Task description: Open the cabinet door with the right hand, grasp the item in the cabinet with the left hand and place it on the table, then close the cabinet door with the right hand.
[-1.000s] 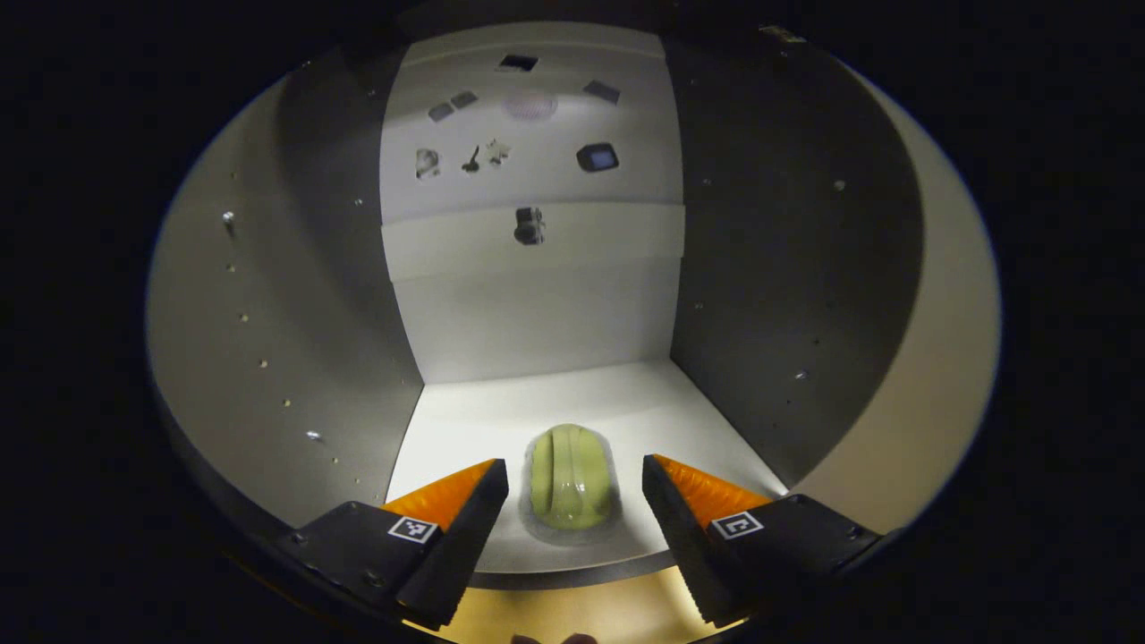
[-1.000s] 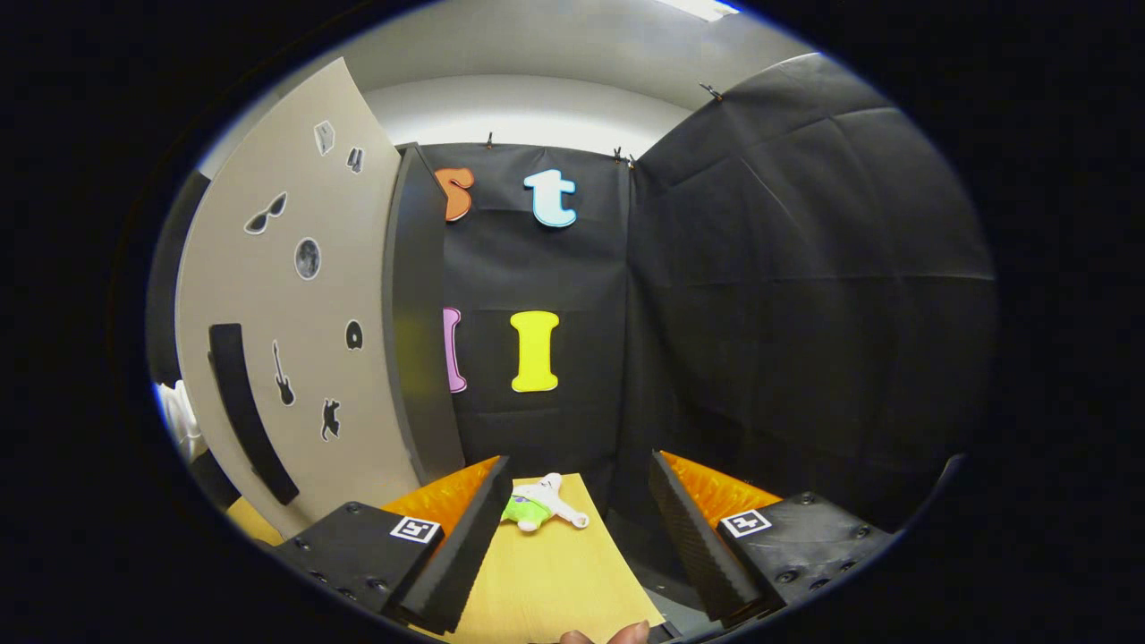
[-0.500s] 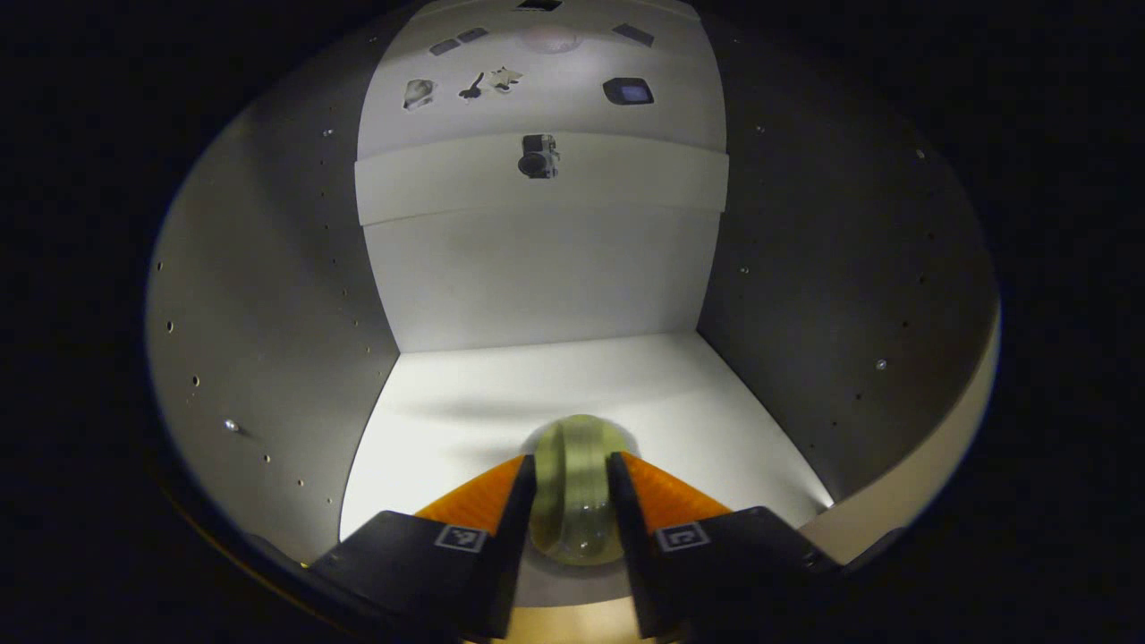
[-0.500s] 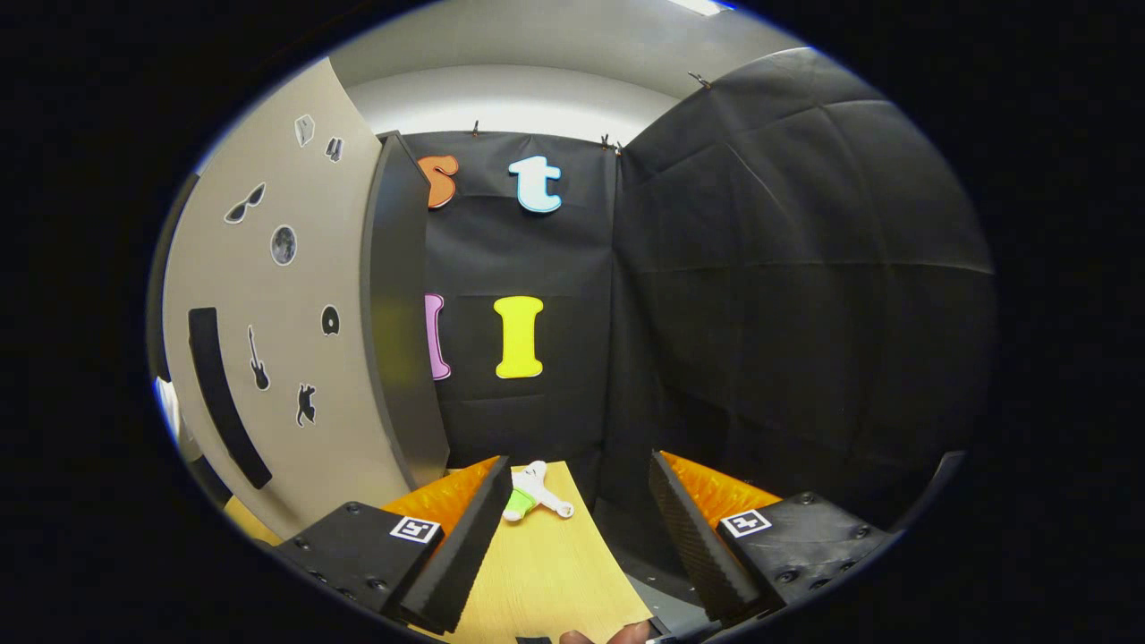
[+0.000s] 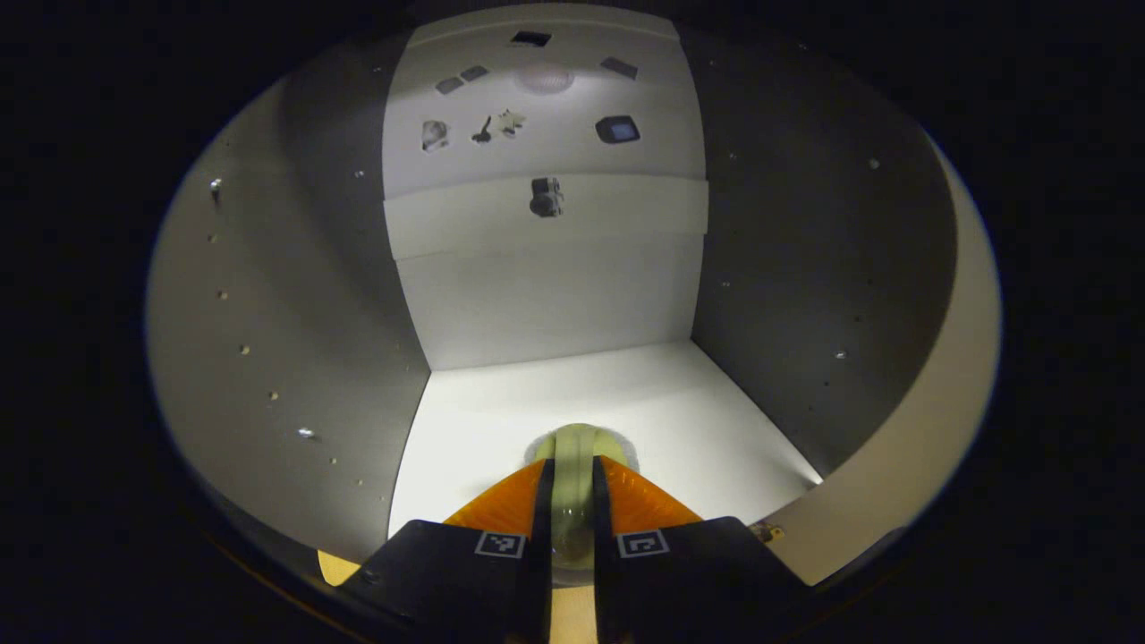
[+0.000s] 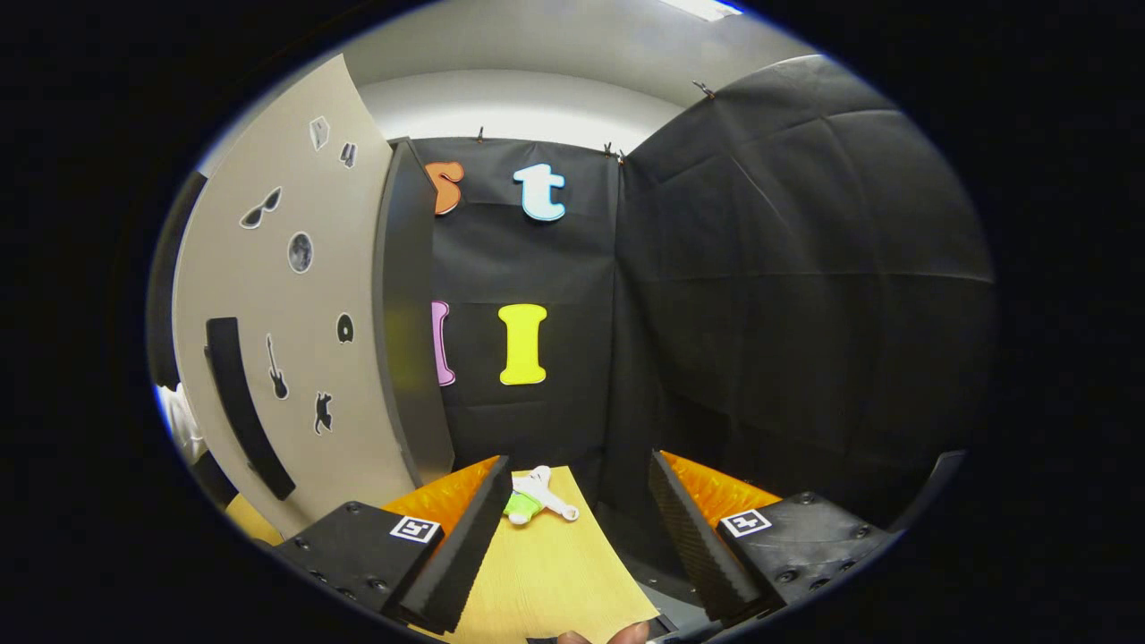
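Note:
In the left gripper view I look into the cabinet, whose white shelf floor holds a pale green rounded item. My left gripper is shut on that item near the shelf's front edge, and both fingers squeeze it narrow. In the right gripper view the cabinet door stands open at the left, beige with small dark stickers and a long black handle. My right gripper hangs open over the wooden table, to the right of the door, with nothing between its fingers.
A small white and green toy lies at the far end of the table. Black cloth walls stand behind and to the right. The cabinet's side walls close in left and right of my left gripper. A fingertip shows at the bottom edge.
My left gripper went from open around the green item to shut on it, squeezing it thinner. The right gripper only drifted slightly and stays open.

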A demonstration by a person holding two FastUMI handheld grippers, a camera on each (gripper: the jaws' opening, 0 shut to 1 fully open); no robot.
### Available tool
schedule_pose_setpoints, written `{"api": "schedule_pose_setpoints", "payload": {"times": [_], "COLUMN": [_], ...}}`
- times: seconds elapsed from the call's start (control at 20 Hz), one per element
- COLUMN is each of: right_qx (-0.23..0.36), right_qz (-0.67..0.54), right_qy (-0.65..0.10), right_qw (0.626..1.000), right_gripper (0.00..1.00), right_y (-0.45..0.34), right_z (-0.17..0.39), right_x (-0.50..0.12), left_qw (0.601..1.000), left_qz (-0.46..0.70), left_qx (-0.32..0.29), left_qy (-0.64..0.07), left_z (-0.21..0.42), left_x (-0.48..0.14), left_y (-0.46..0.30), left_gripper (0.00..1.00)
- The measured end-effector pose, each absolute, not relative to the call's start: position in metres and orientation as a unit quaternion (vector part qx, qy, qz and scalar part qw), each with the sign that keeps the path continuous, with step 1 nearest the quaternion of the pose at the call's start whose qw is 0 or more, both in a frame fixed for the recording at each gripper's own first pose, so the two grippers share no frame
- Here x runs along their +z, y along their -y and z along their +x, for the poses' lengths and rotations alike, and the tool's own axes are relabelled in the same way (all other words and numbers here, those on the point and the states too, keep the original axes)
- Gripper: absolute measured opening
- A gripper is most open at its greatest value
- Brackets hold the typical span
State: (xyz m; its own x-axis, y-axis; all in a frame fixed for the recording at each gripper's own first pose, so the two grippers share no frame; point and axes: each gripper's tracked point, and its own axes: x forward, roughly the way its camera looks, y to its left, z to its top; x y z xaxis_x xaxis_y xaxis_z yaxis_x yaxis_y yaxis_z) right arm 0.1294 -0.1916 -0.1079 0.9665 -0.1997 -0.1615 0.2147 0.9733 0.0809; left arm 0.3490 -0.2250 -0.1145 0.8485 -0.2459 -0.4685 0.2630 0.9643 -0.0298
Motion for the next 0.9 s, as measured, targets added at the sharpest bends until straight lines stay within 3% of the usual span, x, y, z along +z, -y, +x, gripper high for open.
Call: {"api": "schedule_pose_setpoints", "payload": {"times": [0.45,0.9], "right_qx": [-0.088,-0.084], "right_qz": [0.060,0.051], "right_qy": [-0.064,-0.055], "right_qw": [0.992,0.994], "right_gripper": [0.98,0.98], "right_y": [0.143,0.127], "right_z": [0.117,0.118], "right_x": [-0.091,-0.080], "left_qw": [0.971,0.969], "left_qz": [0.019,0.026], "left_qx": [-0.135,-0.138], "left_qy": [-0.198,-0.205], "left_z": [0.243,0.143], "left_x": [-0.101,-0.205], "left_y": [0.183,0.191], "left_gripper": [0.23,0.23]}}
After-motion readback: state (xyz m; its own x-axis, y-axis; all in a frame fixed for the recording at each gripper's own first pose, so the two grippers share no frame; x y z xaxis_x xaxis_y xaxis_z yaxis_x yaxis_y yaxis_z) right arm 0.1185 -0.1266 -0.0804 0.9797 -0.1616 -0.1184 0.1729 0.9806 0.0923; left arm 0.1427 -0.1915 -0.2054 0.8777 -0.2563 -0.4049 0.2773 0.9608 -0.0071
